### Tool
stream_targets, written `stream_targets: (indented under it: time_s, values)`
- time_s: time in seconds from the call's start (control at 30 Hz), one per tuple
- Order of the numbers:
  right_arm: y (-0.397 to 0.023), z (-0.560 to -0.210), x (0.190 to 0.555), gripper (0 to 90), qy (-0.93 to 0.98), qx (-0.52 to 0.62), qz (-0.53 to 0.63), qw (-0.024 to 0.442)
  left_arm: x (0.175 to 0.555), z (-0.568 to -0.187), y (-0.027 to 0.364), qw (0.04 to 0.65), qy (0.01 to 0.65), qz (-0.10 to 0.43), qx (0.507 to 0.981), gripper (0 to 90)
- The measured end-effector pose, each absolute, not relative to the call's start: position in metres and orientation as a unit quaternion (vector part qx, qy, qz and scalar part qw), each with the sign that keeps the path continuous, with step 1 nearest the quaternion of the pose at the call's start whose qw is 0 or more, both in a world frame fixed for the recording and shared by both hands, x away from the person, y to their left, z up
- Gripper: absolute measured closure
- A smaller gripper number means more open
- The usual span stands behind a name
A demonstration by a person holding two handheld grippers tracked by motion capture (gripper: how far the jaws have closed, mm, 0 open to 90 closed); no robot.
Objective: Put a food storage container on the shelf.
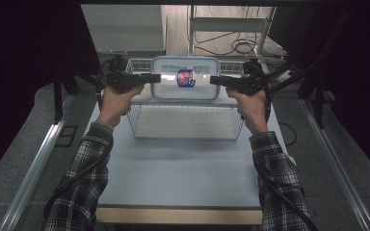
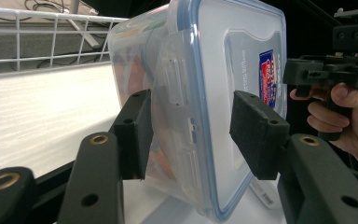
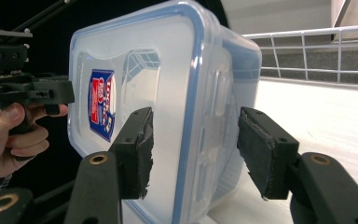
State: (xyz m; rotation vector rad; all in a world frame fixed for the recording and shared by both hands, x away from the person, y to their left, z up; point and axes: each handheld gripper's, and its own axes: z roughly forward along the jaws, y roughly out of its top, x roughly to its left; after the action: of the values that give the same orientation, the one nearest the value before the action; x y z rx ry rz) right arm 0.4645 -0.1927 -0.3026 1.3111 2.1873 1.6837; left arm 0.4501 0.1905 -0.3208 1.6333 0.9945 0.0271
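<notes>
A clear plastic food container point(image 1: 185, 79) with a blue-rimmed lid and a red and blue label stands on its edge inside a white wire basket point(image 1: 188, 134), lid facing me. My left gripper point(image 1: 156, 78) reaches in from the left and my right gripper point(image 1: 214, 80) from the right, each level with the container's side edge. In the left gripper view the jaws of the left gripper point(image 2: 191, 135) straddle the container point(image 2: 200, 84), and the pad on the lid side stands clear of it. In the right gripper view the right gripper point(image 3: 193, 154) straddles the opposite edge of the container point(image 3: 168, 88) with gaps at both pads.
The basket sits at the far end of a pale table point(image 1: 183, 178) and its wire rim point(image 2: 51, 28) rises behind the container. Metal rails run along both sides of the table. Shelving and cables lie beyond the basket.
</notes>
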Motion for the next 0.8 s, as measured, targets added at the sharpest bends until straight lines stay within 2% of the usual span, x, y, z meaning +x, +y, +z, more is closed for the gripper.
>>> stream_targets:
  time_s: [0.07, 0.13, 0.17, 0.2, 0.27, 0.43, 0.5, 0.63, 0.8]
  values:
    - [-0.192, -0.303, 0.464, 45.9, 0.72, 0.431, 0.542, 0.047, 0.451, -0.321, 0.19, 0.572, 0.428, 0.013, 0.699, 48.7]
    - [-0.189, -0.304, 0.463, 50.6, 0.735, 0.426, 0.524, 0.058, 0.453, -0.321, 0.188, 0.56, 0.435, 0.02, 0.704, 45.0]
    - [-0.187, -0.306, 0.463, 48.4, 0.743, 0.426, 0.512, 0.068, 0.453, -0.321, 0.189, 0.558, 0.439, 0.027, 0.704, 43.4]
    - [-0.186, -0.307, 0.463, 47.1, 0.744, 0.428, 0.508, 0.07, 0.453, -0.321, 0.19, 0.555, 0.438, 0.037, 0.707, 47.0]
    - [-0.189, -0.31, 0.467, 47.2, 0.727, 0.44, 0.525, 0.046, 0.454, -0.322, 0.19, 0.552, 0.437, 0.037, 0.709, 50.4]
    - [-0.191, -0.31, 0.469, 47.5, 0.721, 0.447, 0.529, 0.034, 0.453, -0.318, 0.188, 0.541, 0.433, 0.053, 0.719, 50.3]
    - [-0.19, -0.307, 0.467, 51.8, 0.723, 0.444, 0.526, 0.059, 0.453, -0.317, 0.185, 0.534, 0.434, 0.063, 0.723, 49.2]
    - [-0.185, -0.302, 0.465, 51.3, 0.725, 0.445, 0.517, 0.093, 0.455, -0.318, 0.183, 0.533, 0.436, 0.066, 0.722, 48.6]
    - [-0.185, -0.3, 0.462, 56.7, 0.731, 0.442, 0.511, 0.098, 0.455, -0.318, 0.183, 0.533, 0.436, 0.066, 0.722, 48.8]
